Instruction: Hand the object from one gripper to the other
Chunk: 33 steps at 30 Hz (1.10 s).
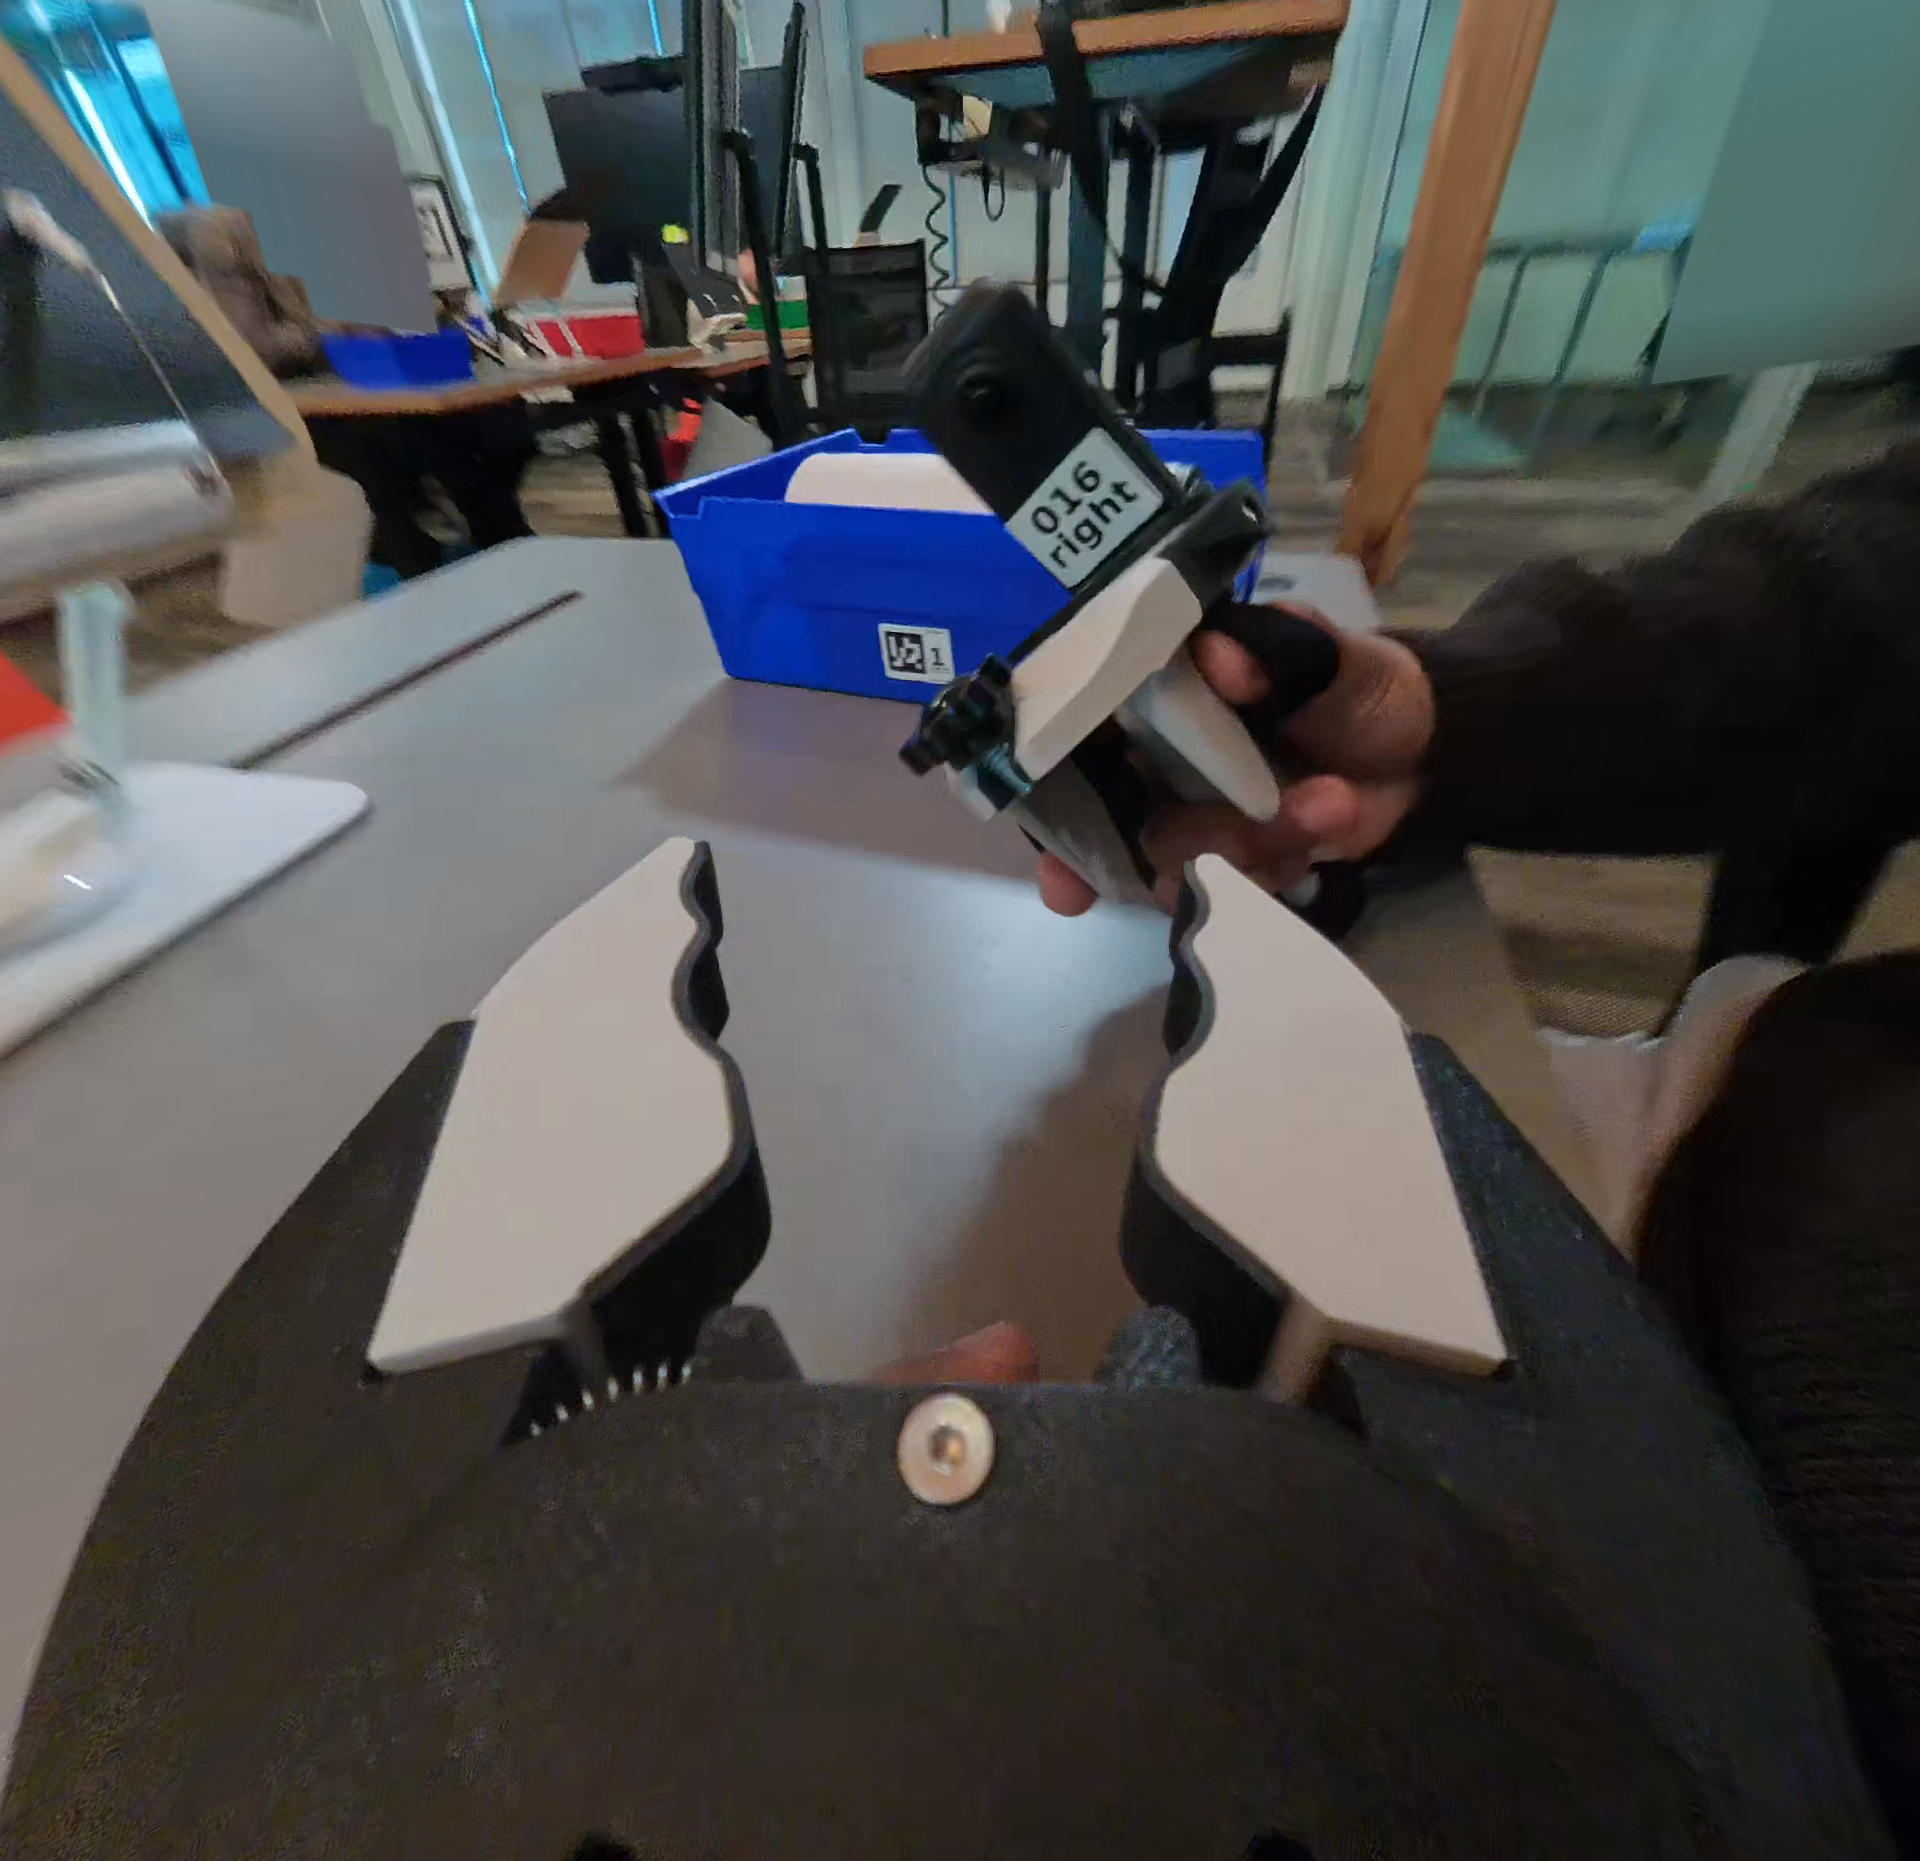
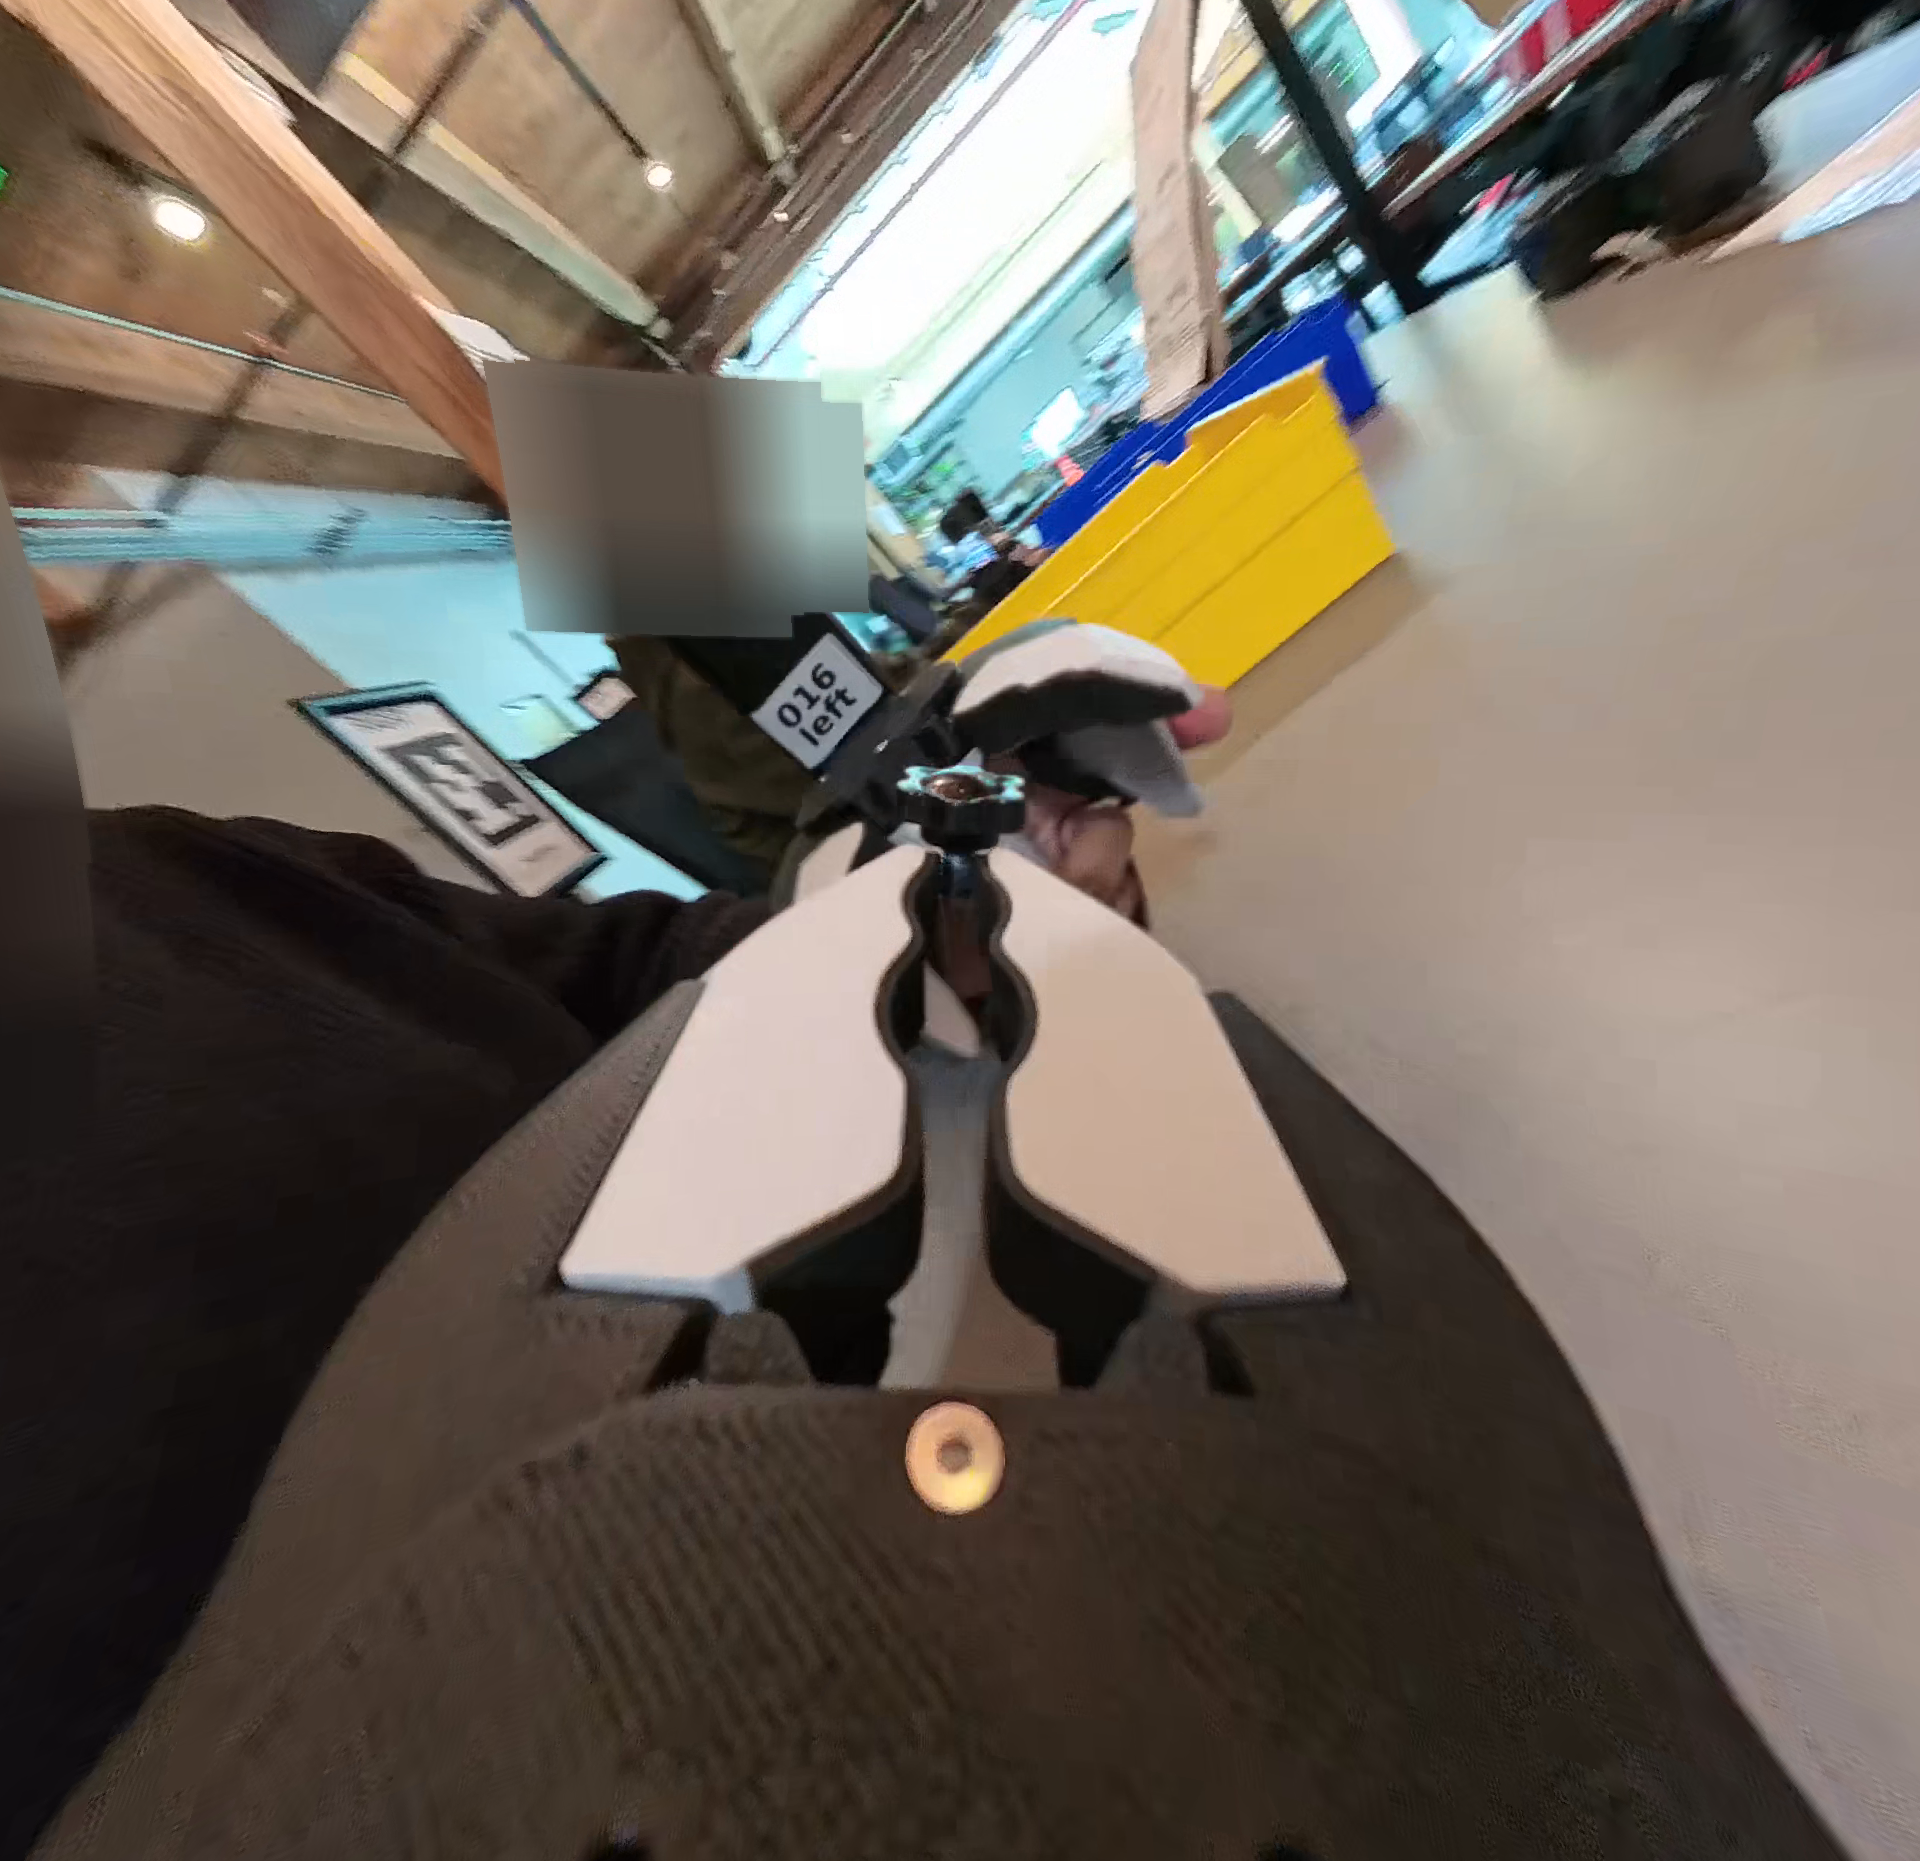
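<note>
A black star-knob bolt sticks out from the tips of my right gripper, which a hand holds up over the grey table, just beyond my left gripper's right fingertip. My left gripper is open and empty, with bare table between its white fingers. In the right wrist view my right gripper is shut on the bolt's shaft, with the knob just past its tips. The left gripper shows beyond it, fingers apart.
A blue bin with a white object inside stands on the table behind the right gripper. A white stand base sits at the left. A yellow bin and another blue bin show in the right wrist view. Less than 4 cm separates the two grippers' tips.
</note>
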### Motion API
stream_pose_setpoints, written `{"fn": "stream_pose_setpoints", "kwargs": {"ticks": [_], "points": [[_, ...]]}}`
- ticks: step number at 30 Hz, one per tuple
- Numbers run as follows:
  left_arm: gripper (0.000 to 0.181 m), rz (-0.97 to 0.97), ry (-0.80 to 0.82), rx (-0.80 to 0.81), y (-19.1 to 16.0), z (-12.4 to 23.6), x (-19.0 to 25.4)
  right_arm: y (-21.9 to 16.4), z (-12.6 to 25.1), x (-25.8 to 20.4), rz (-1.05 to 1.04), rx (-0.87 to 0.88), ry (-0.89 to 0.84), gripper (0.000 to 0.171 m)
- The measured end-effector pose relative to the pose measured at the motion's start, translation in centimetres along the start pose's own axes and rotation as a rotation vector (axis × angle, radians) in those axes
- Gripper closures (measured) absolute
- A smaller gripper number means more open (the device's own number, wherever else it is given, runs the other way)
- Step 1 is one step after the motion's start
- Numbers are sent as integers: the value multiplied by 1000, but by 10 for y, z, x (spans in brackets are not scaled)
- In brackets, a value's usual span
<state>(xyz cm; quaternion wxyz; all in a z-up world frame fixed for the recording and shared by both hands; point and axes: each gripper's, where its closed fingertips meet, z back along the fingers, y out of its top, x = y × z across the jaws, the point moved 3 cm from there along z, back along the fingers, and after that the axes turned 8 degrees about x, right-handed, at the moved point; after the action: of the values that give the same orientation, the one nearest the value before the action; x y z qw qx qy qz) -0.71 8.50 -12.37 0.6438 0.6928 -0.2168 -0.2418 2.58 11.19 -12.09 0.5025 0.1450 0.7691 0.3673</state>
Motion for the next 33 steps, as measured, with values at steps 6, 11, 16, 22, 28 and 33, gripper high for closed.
{"fn": "stream_pose_setpoints", "kwargs": {"ticks": [6,11,16,22,28,33], "points": [[126,-166,-42,-17,0,-1,15,-9,-4,-4,-218,-33,118,165],[134,-159,-45,22,6,2,14,-12,-4,-2,-272,-49,134,165],[138,-190,-51,18,7,2,17,-16,-6,-2,-299,-69,140,165],[156,-191,-70,7,7,3,19,-18,-7,-2,-318,-79,149,158],[157,-168,-59,15,9,5,15,-15,-9,3,-284,-38,102,137],[157,-119,-50,19,9,6,11,-2,-5,8,-116,38,17,118]]}}
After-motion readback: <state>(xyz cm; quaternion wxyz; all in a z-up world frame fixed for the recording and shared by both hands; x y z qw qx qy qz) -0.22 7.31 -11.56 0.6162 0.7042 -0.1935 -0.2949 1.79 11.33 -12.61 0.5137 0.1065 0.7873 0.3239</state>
